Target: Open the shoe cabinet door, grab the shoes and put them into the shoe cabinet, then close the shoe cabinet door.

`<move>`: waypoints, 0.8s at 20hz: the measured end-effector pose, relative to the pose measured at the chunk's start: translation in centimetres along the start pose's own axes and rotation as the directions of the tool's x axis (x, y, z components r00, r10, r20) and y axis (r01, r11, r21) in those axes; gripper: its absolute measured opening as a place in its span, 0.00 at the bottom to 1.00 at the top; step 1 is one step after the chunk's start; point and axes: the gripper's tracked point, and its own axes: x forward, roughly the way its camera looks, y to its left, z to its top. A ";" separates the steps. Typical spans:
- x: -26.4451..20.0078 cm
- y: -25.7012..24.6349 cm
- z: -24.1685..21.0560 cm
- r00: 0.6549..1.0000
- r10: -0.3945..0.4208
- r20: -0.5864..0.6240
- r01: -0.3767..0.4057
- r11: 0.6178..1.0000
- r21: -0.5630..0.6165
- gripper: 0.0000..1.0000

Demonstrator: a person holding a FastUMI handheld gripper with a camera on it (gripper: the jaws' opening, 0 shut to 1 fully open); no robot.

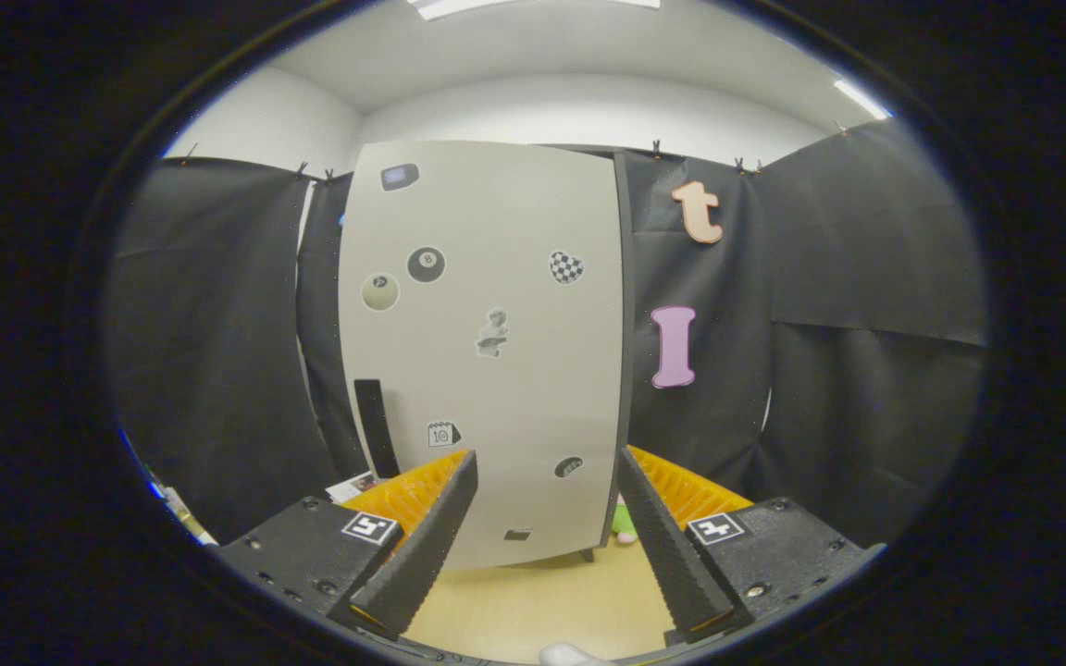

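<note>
A tall pale shoe cabinet (pixel 487 351) stands upright ahead of me on a light floor, its door shut and dotted with several stickers. A dark vertical handle (pixel 376 427) sits low on the door's left side. My gripper (pixel 547 462) is open, with nothing between its fingers, and points at the lower part of the door from a short distance. A bit of a white shoe (pixel 565 655) peeks out below, between the fingers and close to me.
Black cloth walls (pixel 866 324) close in the booth on both sides and behind the cabinet. A small green and pink object (pixel 624 524) lies on the floor by the cabinet's right foot. Light wooden floor (pixel 533 601) stretches between me and the cabinet.
</note>
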 end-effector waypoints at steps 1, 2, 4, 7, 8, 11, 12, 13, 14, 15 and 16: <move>-0.2 -0.3 0.2 1.000 -0.006 0.004 0.006 1.000 -0.003 0.99; -0.4 -0.5 0.6 1.000 -0.010 0.011 0.010 1.000 -0.003 0.99; -0.7 -0.6 0.9 1.000 -0.014 0.013 0.014 1.000 -0.007 0.99; -1.0 -0.7 1.1 1.000 -0.019 0.017 0.019 1.000 -0.011 0.99; -1.1 -0.7 1.2 1.000 -0.018 0.021 0.018 1.000 -0.011 0.99; -1.0 -0.3 1.1 1.000 -0.007 0.018 0.007 1.000 -0.008 0.99; -1.1 -0.2 1.1 1.000 -0.006 0.020 0.006 1.000 -0.006 0.99; -1.0 -0.1 1.1 1.000 -0.004 0.019 0.004 1.000 -0.003 0.99; -0.9 -0.1 1.2 1.000 -0.001 0.017 0.001 1.000 -0.001 0.99; -0.8 0.0 1.1 1.000 0.001 0.015 -0.001 1.000 0.000 0.99; -0.7 0.1 1.2 1.000 0.004 0.013 -0.004 1.000 -0.004 0.99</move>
